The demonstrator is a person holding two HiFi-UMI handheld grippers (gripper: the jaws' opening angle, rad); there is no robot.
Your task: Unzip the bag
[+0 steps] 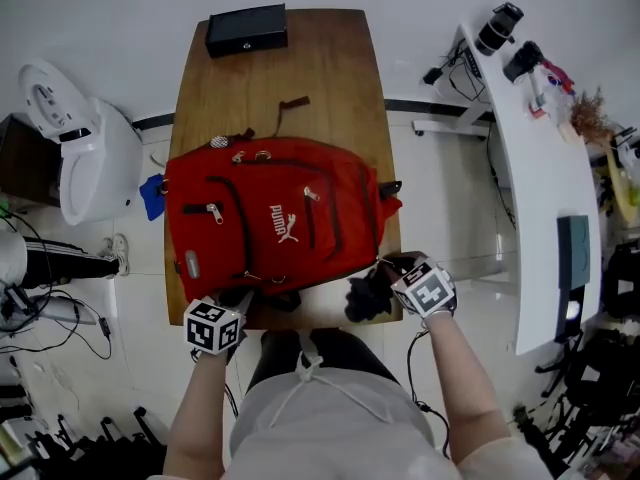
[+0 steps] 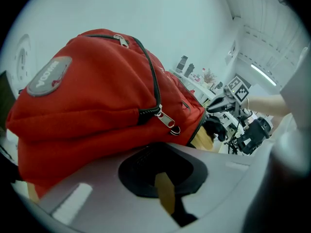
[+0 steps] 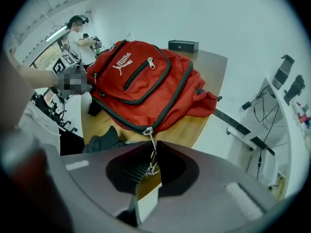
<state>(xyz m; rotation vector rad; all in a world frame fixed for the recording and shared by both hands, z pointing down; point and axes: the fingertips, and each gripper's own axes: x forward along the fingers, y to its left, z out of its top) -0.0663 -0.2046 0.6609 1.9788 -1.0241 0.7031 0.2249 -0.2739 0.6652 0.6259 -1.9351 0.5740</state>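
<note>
A wooden table [image 1: 330, 78] in a white room carries the red bag [image 1: 270, 218], which lies flat with its near edge at the person's side and a black box [image 1: 246, 30] at the far end. The right gripper [image 3: 153, 149] has its jaws closed on the zipper pull [image 3: 152, 155] of the main zip, at the bag's near right corner. The left gripper [image 2: 163, 149] has its jaws drawn together against the red fabric at the near left corner; whether they pinch it cannot be told
</note>
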